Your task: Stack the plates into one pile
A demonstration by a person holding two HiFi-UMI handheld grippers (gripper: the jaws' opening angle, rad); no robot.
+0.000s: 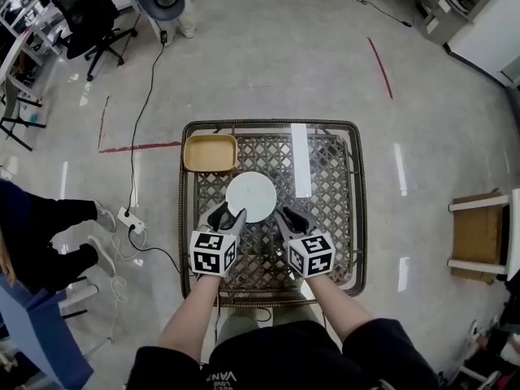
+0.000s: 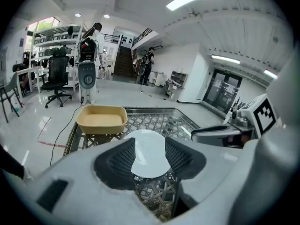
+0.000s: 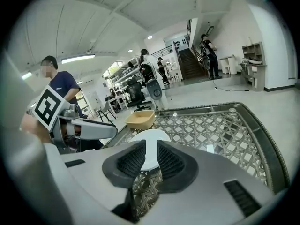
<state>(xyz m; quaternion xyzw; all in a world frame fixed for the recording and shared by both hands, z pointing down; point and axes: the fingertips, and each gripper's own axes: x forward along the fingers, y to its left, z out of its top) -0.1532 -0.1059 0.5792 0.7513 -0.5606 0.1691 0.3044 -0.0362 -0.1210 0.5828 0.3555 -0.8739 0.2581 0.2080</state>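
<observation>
Now both claws hover just above the near part of the tabletop [image 1: 335,211], side by side, and neither of them carries anything. The left claw [image 1: 228,217] has its jaws well apart, and in the left gripper view only the wicker pattern under the glass and the plate beyond show through the gap. The right claw [image 1: 290,219] has a narrower gap, but its pads also press on nothing, so I would call it open too.

The white round plate [image 1: 251,196] lies flat near the middle of the tabletop, directly ahead of the two claws and between their lines of pointing. Its near rim is just beside the tips of the left claw, while the right claw stands a little more to the side of it. From where I stand I cannot tell whether it is one plate or several already put together.

The tan square dish [image 1: 210,153] sits apart from it, on the far left corner, with its sides along the table edges. It is clearly on the left hand's side, so I judge that the left claw is the better one to bring it over to the white plate.
</observation>
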